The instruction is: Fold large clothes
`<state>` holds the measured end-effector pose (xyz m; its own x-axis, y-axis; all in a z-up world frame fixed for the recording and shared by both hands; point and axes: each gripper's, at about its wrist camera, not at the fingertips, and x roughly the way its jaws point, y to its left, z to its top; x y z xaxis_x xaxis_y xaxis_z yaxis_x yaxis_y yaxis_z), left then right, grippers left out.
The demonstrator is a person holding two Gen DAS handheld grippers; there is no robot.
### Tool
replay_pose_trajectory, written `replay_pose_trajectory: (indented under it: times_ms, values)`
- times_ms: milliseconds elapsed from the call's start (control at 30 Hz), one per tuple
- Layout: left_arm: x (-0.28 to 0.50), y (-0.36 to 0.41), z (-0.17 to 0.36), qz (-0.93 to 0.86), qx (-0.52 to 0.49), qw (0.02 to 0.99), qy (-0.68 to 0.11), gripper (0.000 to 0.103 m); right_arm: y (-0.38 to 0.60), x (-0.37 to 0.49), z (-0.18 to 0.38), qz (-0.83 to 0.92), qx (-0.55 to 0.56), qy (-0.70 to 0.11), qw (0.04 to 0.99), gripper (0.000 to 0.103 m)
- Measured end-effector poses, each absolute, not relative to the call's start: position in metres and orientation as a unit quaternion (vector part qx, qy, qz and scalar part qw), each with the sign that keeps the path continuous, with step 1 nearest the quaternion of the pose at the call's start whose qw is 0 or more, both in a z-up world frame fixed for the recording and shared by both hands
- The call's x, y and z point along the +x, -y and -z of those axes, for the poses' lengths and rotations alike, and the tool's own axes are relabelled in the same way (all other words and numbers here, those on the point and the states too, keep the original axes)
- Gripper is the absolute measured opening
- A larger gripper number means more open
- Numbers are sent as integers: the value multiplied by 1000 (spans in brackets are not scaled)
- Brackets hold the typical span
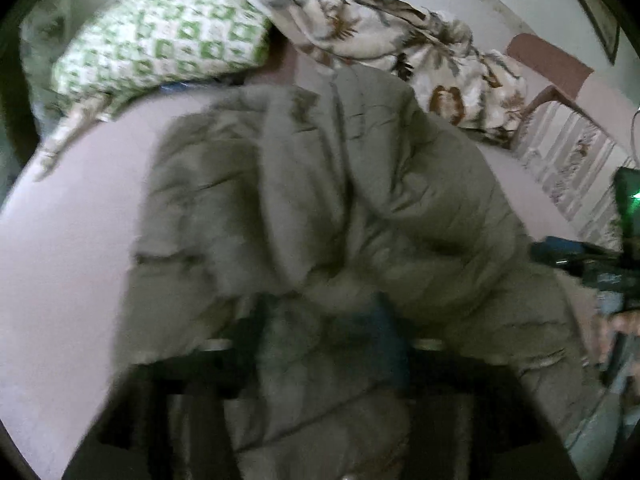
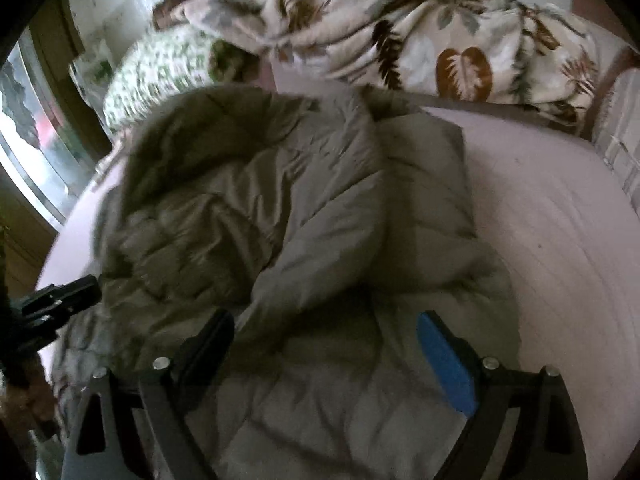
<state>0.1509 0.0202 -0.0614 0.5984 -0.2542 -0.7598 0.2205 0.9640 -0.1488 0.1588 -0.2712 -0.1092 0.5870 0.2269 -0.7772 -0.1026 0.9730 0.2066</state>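
Observation:
A large grey-green padded jacket lies bunched on the pale pink bed; it also fills the right wrist view. My left gripper is shut on a fold of the jacket near its lower edge, with fabric bulging between the fingers. My right gripper is open, its dark left finger and blue-padded right finger spread over the jacket's near edge without holding it. The left gripper shows at the left edge of the right wrist view.
A green-and-white patterned pillow lies at the bed's head. A cream leaf-print blanket is heaped along the far side. A window is at the left. The bed's bare sheet extends right of the jacket.

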Motion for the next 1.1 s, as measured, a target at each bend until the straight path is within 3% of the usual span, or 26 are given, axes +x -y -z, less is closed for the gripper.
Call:
replay_pose_trajectory:
  times_ms: [433,567,1100]
  values:
    - [69,-49,67,104,15,893,-437,76,284,66,109,-112,87,-436,889,95]
    - [55,-61,72,89,3,890,-447,77,284,52,114,-111,86,-446,884,101]
    - [14,-121,73,48,-38,877,-477,83,271,22,122,-127,40,-470,873,102]
